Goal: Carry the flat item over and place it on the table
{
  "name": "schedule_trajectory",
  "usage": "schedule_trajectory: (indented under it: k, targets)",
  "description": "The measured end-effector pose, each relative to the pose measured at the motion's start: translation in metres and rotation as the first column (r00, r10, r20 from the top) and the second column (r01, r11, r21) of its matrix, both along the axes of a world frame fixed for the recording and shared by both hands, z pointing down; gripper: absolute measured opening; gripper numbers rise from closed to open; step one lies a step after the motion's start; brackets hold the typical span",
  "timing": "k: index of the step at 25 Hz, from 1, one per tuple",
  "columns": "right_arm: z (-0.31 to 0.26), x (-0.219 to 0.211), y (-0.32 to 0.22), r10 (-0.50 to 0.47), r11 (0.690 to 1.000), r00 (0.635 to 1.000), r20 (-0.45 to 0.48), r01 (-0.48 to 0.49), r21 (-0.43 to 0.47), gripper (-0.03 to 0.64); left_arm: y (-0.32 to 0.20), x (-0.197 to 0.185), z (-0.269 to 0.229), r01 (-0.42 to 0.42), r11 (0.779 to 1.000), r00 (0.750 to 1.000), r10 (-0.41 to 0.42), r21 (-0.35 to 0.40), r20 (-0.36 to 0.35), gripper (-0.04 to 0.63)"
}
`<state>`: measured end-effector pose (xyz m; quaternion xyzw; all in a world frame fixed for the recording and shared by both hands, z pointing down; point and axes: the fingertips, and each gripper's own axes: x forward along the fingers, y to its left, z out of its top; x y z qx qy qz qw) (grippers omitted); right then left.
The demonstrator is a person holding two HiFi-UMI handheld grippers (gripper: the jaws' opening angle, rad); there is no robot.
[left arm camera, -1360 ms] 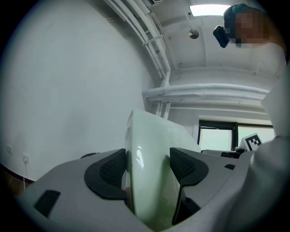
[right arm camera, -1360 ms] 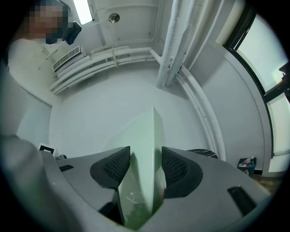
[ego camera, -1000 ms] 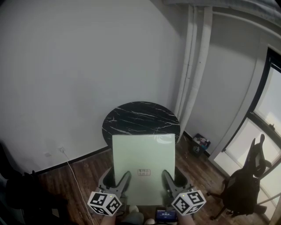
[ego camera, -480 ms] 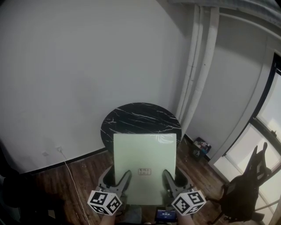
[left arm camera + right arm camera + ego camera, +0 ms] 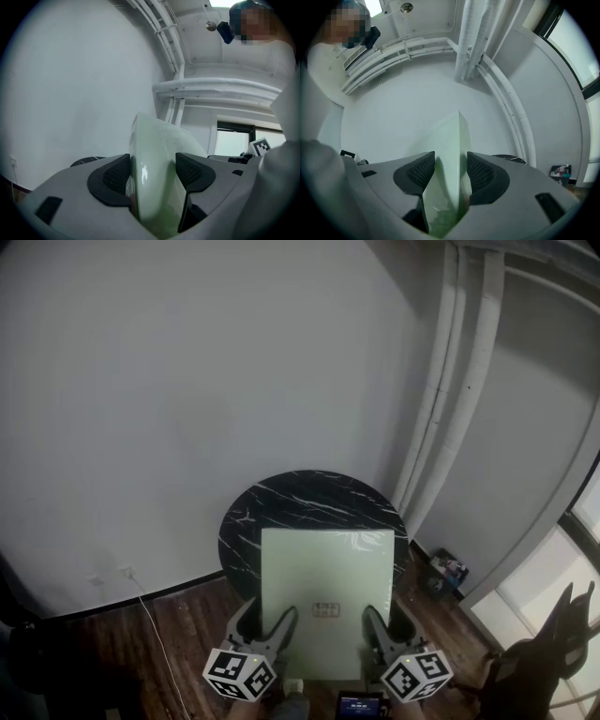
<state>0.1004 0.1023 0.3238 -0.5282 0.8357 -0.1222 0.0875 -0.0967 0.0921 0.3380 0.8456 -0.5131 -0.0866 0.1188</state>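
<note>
Left tool (image 5: 279, 626) is clamped on the near edge of the flat item (image 5: 326, 582), toward its left corner. Right tool (image 5: 377, 626) is clamped on the same edge, toward the right corner. Both gripper views show the pale green panel edge-on between narrow jaws.

The panel is in the air, roughly level, and looks slightly longer near-to-far. The round black surface (image 5: 300, 495) sits straight ahead on the far side, centred between the tools. In the head view the panel's far part overlaps the surface's near half, but I can't tell the height gap.

My read: mid-carry, not yet placed. Next step needs a forward reach, then a level lowering, with both tools equally near. Risk: the far edge clipping the rim.
</note>
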Motion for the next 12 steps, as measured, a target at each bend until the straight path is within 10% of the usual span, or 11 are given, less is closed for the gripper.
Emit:
schedule_trajectory:
  k: [12]
  targets:
    - [0.010, -0.008, -0.138, 0.063, 0.997, 0.998, 0.017, -0.062, -0.045, 0.181, -0.151, -0.007, 0.009, -0.065, 0.997, 0.998, 0.066, -0.047, 0.013, 0.313]
